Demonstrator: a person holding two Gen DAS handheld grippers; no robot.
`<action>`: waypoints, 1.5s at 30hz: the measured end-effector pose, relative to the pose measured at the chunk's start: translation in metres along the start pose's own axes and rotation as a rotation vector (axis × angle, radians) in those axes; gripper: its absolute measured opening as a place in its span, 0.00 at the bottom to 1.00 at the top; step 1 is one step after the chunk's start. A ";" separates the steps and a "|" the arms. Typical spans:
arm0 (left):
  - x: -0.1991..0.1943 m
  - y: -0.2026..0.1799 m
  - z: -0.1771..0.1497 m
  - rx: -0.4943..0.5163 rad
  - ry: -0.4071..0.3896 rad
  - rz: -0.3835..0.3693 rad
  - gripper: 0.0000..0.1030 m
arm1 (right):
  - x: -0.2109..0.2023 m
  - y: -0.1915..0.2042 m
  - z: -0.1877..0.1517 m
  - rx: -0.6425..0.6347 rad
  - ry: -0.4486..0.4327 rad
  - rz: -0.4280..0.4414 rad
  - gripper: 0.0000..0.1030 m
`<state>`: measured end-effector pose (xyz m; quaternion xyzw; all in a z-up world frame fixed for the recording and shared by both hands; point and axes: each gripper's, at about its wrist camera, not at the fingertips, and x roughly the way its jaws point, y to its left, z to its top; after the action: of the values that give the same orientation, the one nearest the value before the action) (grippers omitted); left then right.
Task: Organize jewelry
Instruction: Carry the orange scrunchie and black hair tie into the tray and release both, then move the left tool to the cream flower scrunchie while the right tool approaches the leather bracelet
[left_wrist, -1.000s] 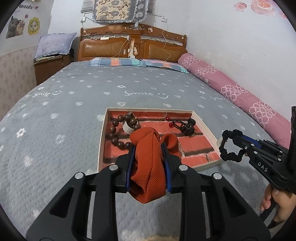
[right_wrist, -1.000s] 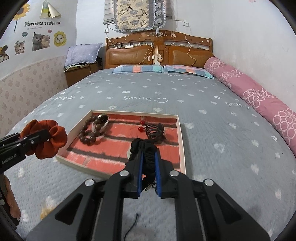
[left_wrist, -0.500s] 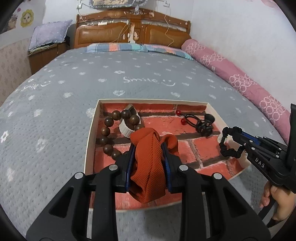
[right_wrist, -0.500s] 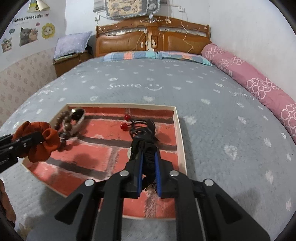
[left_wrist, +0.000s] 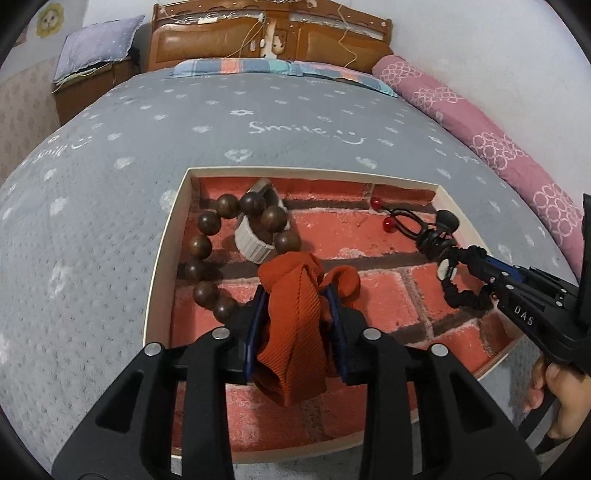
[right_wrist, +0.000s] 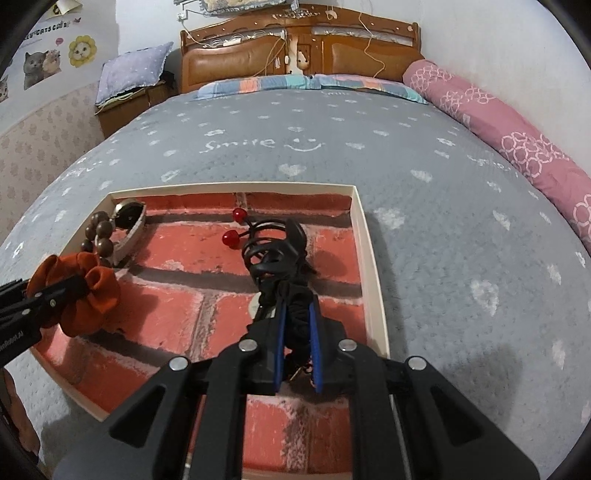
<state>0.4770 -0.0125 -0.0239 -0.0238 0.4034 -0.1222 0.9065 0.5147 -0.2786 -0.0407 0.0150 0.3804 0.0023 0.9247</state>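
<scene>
Over the brick-patterned tray, the left gripper has its jaws easing apart around the orange scrunchie between them, while the right gripper stays clenched on a black hair tie.

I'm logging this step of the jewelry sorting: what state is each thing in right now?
Left tongs: opening, orange scrunchie between them.
Orange scrunchie: held over the tray.
Right tongs: shut on black scrunchie.
Black scrunchie: held over the tray.
Tray: open, on the bed.
Wooden bead bracelet: lying in tray.
Black hair tie with red beads: lying in tray.
</scene>
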 end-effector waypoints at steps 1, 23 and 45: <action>0.001 0.001 -0.001 -0.001 0.002 0.004 0.31 | 0.002 0.000 0.000 0.004 0.003 -0.001 0.12; -0.020 -0.007 0.003 0.028 -0.034 0.053 0.77 | -0.011 0.002 0.002 -0.032 0.001 0.000 0.49; -0.169 0.001 -0.039 -0.028 -0.144 0.105 0.95 | -0.143 -0.029 -0.027 -0.007 -0.097 -0.035 0.82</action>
<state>0.3395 0.0313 0.0716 -0.0239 0.3393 -0.0668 0.9380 0.3939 -0.3097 0.0403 0.0050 0.3351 -0.0132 0.9421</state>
